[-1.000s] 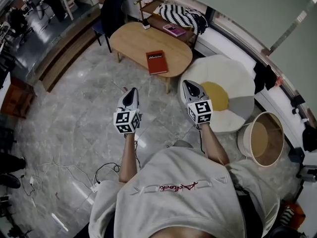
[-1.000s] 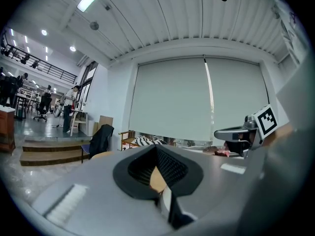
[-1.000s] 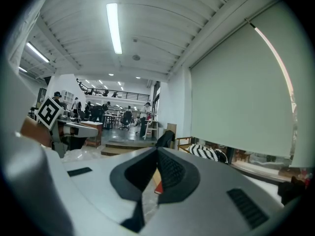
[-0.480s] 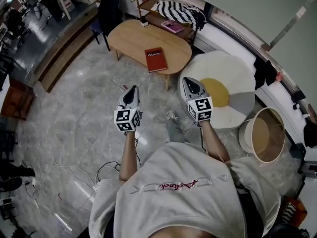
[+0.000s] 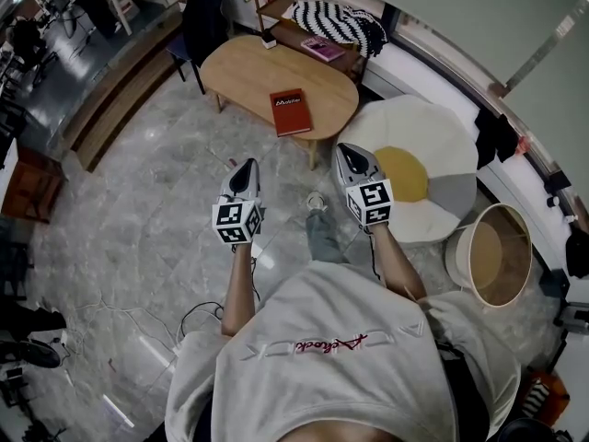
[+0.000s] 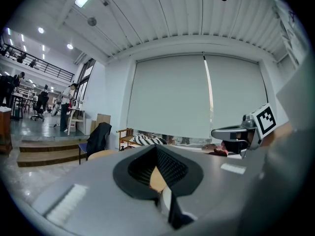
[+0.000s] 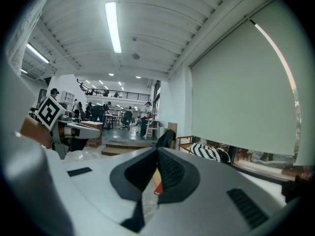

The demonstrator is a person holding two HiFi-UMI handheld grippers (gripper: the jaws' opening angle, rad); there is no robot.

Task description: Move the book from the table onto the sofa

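You hold both tools out in front of you at about waist height, nearly level and side by side, a carrying pose that suits walking up to the work, not handling it. The book (image 5: 290,111), red-covered, lies flat on the oval wooden desk (image 5: 244,67), towards the desk's near edge and well apart from both tools, with bare marble floor (image 5: 156,210) between you and it. Lying closed and alone there, with that long edge close to you, it should be easy to reach from where you stand.

Beyond the desk, the long white seat under the window, which I take to be the sofa (image 5: 414,76), carries a striped blanket (image 5: 336,21) at its far end. A fried-egg cushion (image 5: 419,164) sits on the floor between you and that seat, so your route to it probably bends around the desk's right end.

The left gripper (image 5: 246,168) has its jaws pressed together with nothing between the ribbed pads; only the desk top shows through the slot below them. The right gripper (image 5: 350,151) is the same: jaws fully together, pinching nothing. You will need to spread one pair before you can take the book's edge.
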